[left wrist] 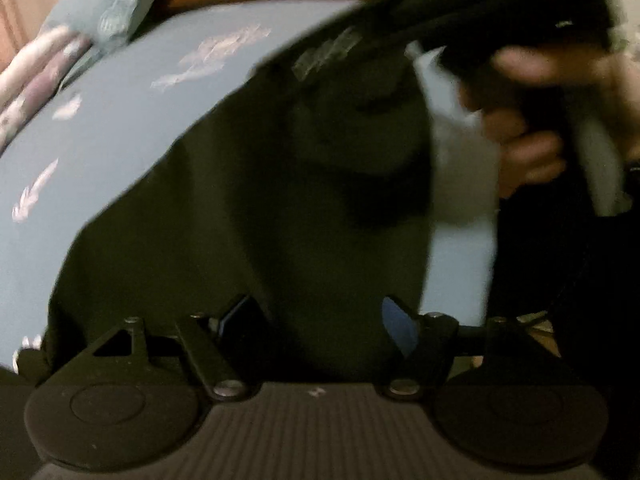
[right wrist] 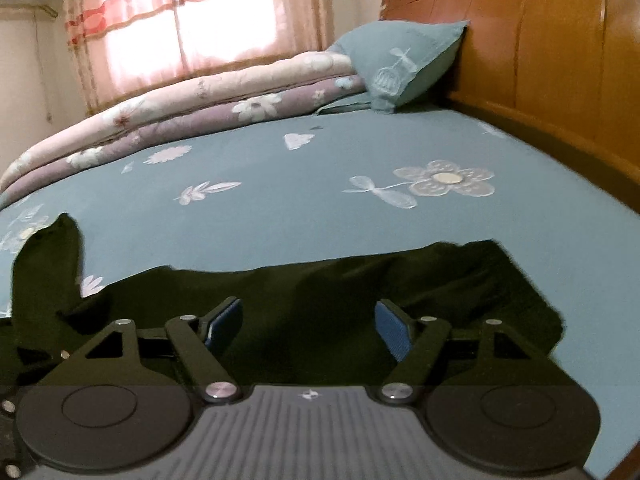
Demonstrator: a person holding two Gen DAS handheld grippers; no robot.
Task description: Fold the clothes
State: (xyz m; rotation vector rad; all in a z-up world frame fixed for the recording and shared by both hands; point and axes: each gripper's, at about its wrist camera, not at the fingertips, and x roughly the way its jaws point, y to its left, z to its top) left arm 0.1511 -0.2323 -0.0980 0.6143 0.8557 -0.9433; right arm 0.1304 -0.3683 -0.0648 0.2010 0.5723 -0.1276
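A dark green garment (left wrist: 248,200) lies spread on the blue flowered bedsheet (left wrist: 100,140). In the blurred left wrist view my left gripper (left wrist: 316,324) hangs just over the cloth with its blue pads (left wrist: 396,328) far apart and nothing pinched. The right wrist view shows the same garment (right wrist: 360,280) flat across the near part of the bed, one narrow end sticking up at the left (right wrist: 48,264). My right gripper (right wrist: 310,324) stands open above it, pads (right wrist: 226,320) clear of the cloth. A person's hand (left wrist: 524,148) holds the other tool at the upper right.
A teal pillow (right wrist: 400,64) leans on the wooden headboard (right wrist: 540,48) at the back right. A folded flowered quilt (right wrist: 180,108) runs along the far side under a curtained window (right wrist: 192,20). Bare sheet (right wrist: 320,200) stretches beyond the garment.
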